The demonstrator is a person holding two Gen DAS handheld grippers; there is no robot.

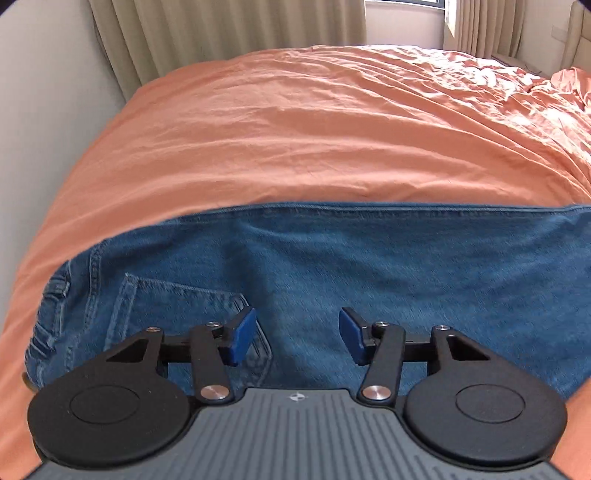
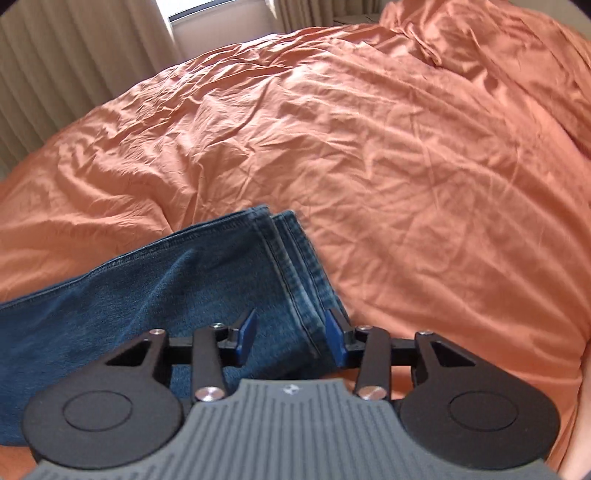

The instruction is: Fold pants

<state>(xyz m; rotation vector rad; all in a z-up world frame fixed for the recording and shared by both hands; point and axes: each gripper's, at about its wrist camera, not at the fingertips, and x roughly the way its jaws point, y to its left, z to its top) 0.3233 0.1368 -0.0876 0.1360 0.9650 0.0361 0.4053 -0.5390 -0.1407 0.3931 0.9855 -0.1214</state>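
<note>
Nearest the lens in each wrist view is a ribbed grey housing carrying only a small round emblem and no readable lettering; ahead of it the left claw (image 1: 297, 334) stands wide open above the seat of the blue jeans (image 1: 332, 266), its blue pads (image 1: 242, 336) just over the back pocket (image 1: 177, 314) without holding it. Folded lengthwise, the jeans lie across the near edge of the orange bedspread (image 1: 314, 122), with beige curtains (image 1: 229, 29) beyond. At the leg hems (image 2: 295, 266), the right claw (image 2: 293, 338) is also open, its pads either side of the stitched cuff edge, clamping nothing.
</note>
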